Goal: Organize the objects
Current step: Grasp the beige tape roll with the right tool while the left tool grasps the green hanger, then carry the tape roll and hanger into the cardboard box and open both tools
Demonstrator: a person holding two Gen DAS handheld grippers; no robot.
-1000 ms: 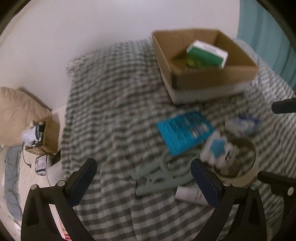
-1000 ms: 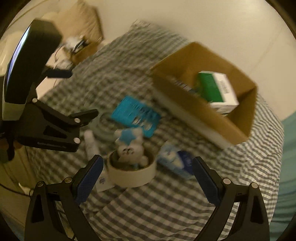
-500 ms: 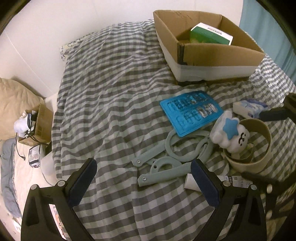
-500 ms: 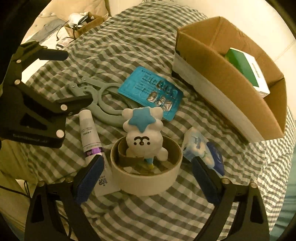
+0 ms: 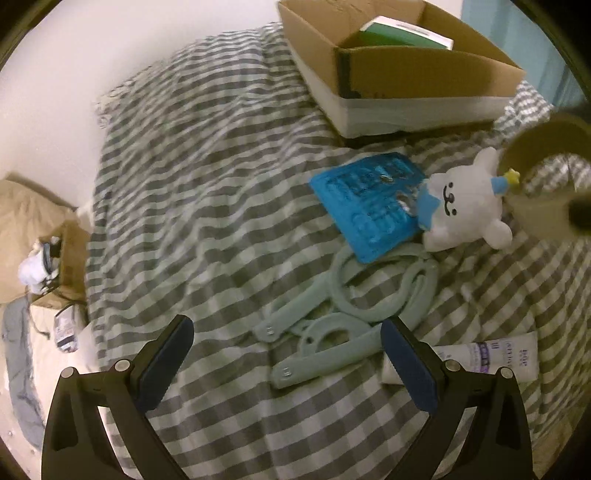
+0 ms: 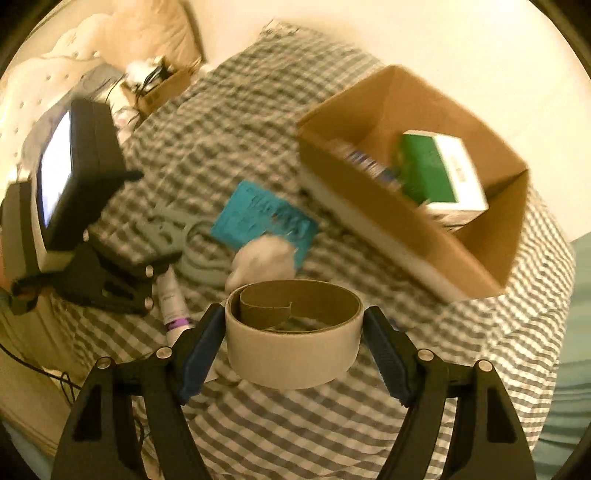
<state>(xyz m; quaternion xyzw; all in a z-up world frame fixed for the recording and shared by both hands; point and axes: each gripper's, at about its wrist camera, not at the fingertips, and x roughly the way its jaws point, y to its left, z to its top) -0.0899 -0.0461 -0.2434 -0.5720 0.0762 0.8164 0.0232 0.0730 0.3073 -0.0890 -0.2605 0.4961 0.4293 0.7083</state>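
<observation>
My right gripper [image 6: 293, 332] is shut on a wide roll of tape [image 6: 293, 332] and holds it above the checked bedcover; the roll also shows at the right edge of the left wrist view [image 5: 543, 177]. A white plush toy [image 5: 465, 206] lies tipped on its side beside a blue blister pack [image 5: 373, 203]. It shows blurred in the right wrist view [image 6: 264, 264]. An open cardboard box [image 6: 413, 225] holds a green and white carton [image 6: 439, 173]. My left gripper [image 5: 286, 363] is open and empty above grey-green hangers [image 5: 343, 314].
A white tube [image 5: 484, 354] lies by the left gripper's right finger. A small cardboard box of clutter [image 5: 55, 266] and a tan pillow [image 5: 22, 218] sit left of the bed. A teal curtain [image 5: 517, 33] hangs at the far right.
My right gripper has closed on the tape roll and lifted it. The plush toy that sat inside the roll has tumbled out onto the bed beside the blue pack.
</observation>
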